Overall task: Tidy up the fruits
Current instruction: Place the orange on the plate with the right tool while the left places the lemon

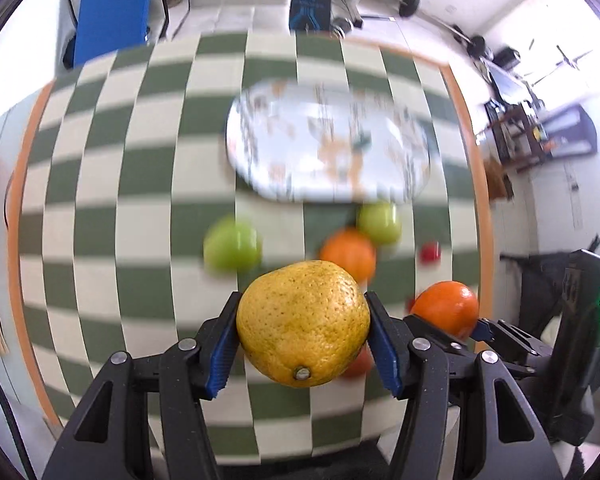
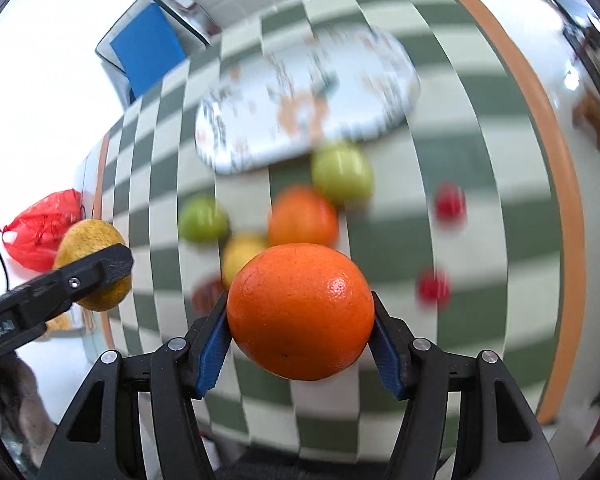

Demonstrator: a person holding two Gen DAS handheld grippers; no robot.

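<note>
- Left gripper (image 1: pixel 303 326) pinches a yellow citrus (image 1: pixel 303 326) across its width, above the checkered tablecloth (image 1: pixel 140 160); stem scar faces the camera, long axis runs roughly along the fingers.
- Right gripper (image 2: pixel 300 312) clamps an orange (image 2: pixel 300 312), near-round, no clear axis.
- Both fruits likely head for the patterned plate (image 1: pixel 328 140); green apples (image 1: pixel 232 246) lie near it.

Both my wrist cams sit close above the checkered worktop (image 1: pixel 112 184), looking fwd & down along the fingers. Both views share the patterned tray (image 1: pixel 328 140) & loose fruit.
</note>
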